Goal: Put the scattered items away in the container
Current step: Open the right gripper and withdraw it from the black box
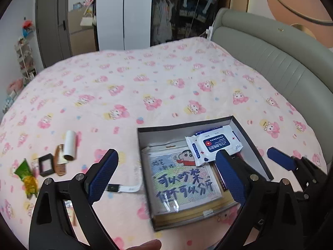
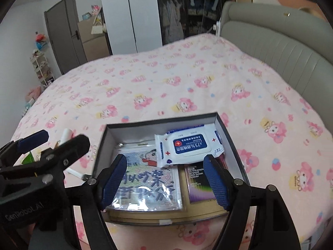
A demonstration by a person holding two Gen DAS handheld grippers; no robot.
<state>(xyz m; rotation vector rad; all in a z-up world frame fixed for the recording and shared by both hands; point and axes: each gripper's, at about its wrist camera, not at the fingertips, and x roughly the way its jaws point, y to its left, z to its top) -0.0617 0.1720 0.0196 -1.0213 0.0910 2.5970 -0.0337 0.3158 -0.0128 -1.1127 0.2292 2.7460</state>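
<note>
Both my grippers hang with jaws spread and nothing between them, above the box on the bed.

Left gripper [image 1: 166, 175] and right gripper [image 2: 165, 178] hold nothing; the box [image 2: 229, 133] already keeps the wipes pack [image 2: 187, 145] and the picture kit [image 1: 183, 179]. For the next pick I should take my left gripper to the pile left of the box: the white tube [image 1: 69, 144], the comb [image 1: 59, 160], the small black frame [image 1: 46, 164], a green packet [image 1: 25, 168], perhaps a snack, and the white cable [image 1: 124, 188]. Best is to go down straight, close across the tube's narrow side, and lift clear of the box wall.
</note>
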